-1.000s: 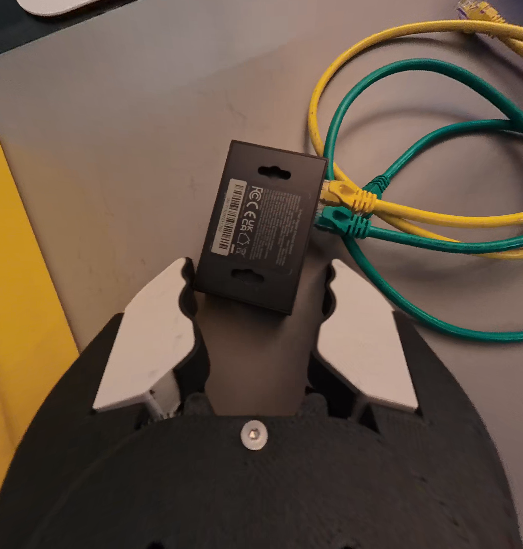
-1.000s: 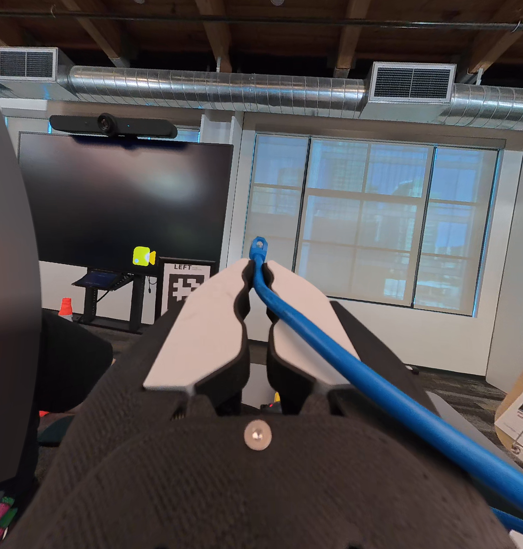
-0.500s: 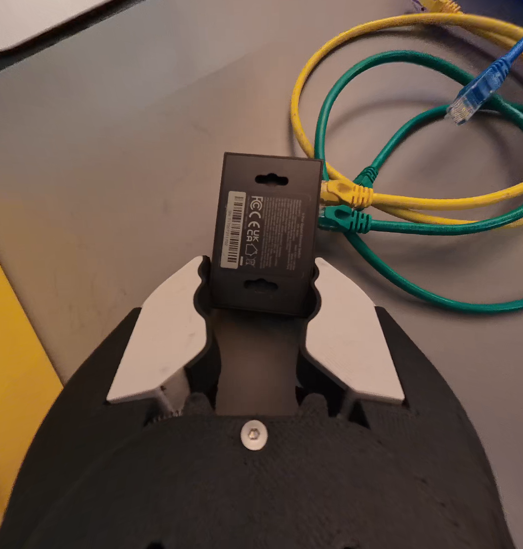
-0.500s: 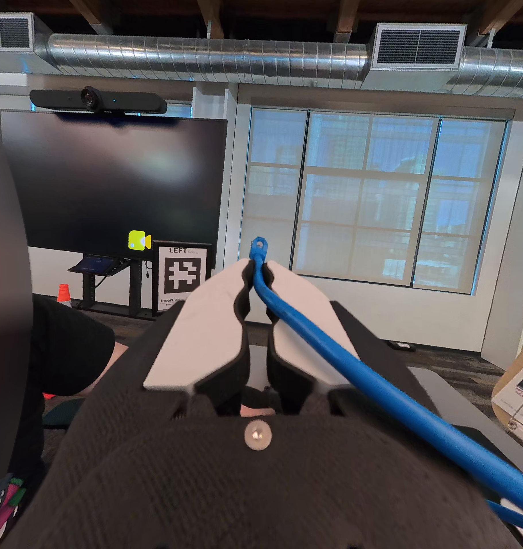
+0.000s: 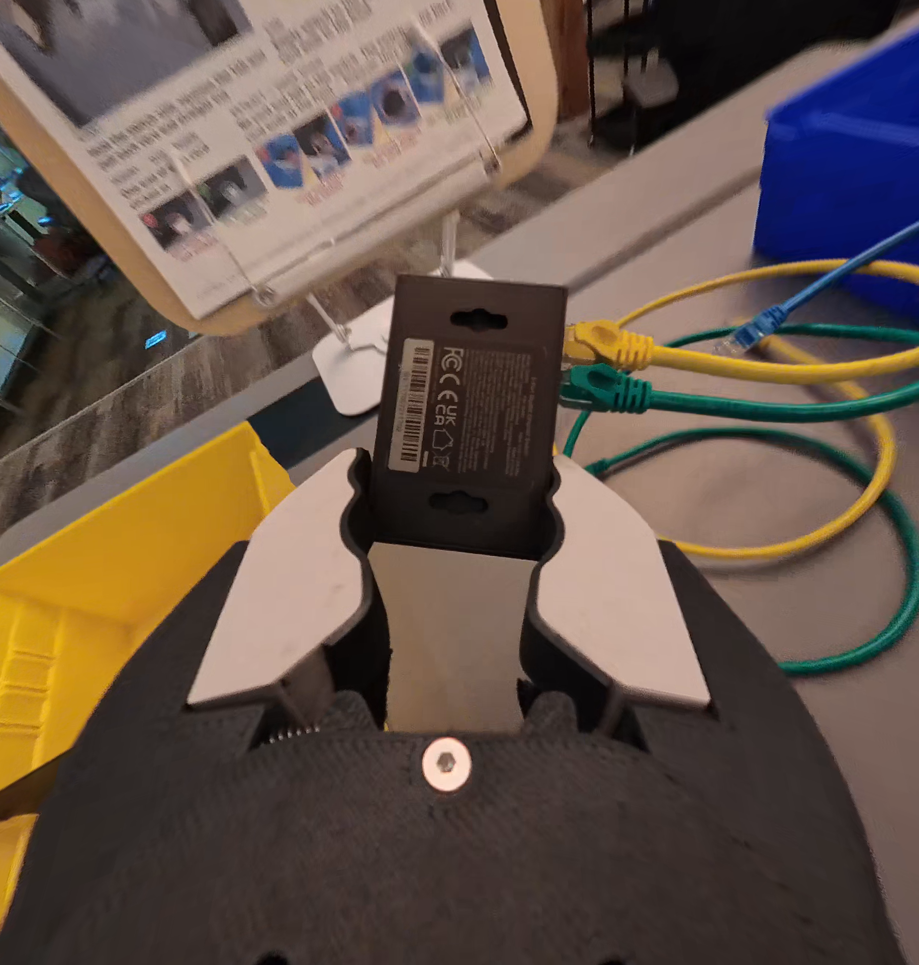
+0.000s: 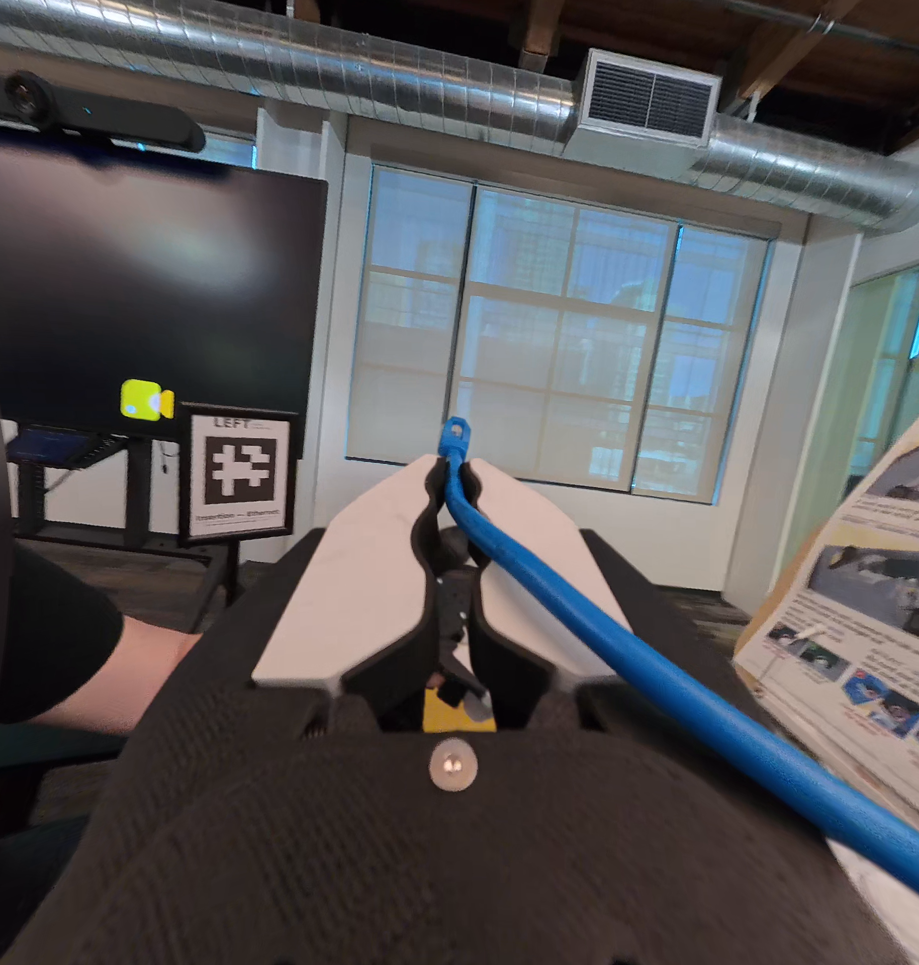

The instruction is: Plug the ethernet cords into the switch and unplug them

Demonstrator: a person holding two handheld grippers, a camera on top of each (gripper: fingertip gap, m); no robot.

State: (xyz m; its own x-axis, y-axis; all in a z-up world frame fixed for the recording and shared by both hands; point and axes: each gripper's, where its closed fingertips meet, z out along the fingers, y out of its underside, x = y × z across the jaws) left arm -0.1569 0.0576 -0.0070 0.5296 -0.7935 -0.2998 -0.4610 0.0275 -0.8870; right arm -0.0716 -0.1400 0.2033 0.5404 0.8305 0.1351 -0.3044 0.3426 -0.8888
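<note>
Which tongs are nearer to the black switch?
Left. The left tongs clamp the black switch at its near end; the right tongs hold a blue cable, with no switch in their view.

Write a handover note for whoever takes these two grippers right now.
Left hand-held gripper: shut on the black switch, held up off the grey table with its label side facing the camera.
Right hand-held gripper: shut on the blue cord just behind its plug, raised and pointing away from the switch.
Done: the yellow cord and the green cord sit plugged into the switch's right edge, yellow above green.
Another blue plug lies loose on the table beyond them.
Left: plug in the blue cord, then unplug the cords.
</note>
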